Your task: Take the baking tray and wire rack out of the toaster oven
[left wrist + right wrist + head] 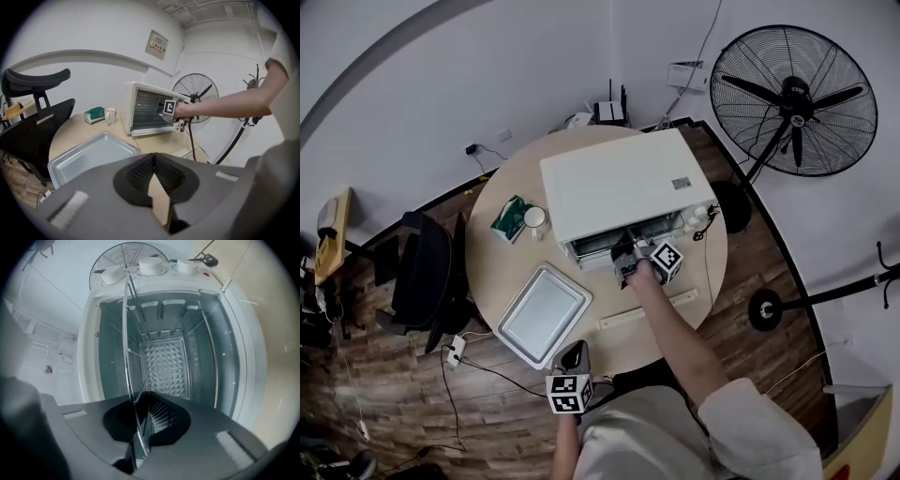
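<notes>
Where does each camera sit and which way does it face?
Head view: above the round wooden table, facing down; both arms show.
Left gripper view: on the left gripper, facing the grey metal baking tray and white toaster oven; right forearm shows.
Right gripper view: on the right gripper, facing into the oven; jaws grip the silver wire rack.
Shared: first two show the tray.

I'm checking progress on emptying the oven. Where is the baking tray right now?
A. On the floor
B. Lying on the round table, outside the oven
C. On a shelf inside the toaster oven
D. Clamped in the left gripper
B: the baking tray lies flat on the table, in front of the toaster oven.
</notes>
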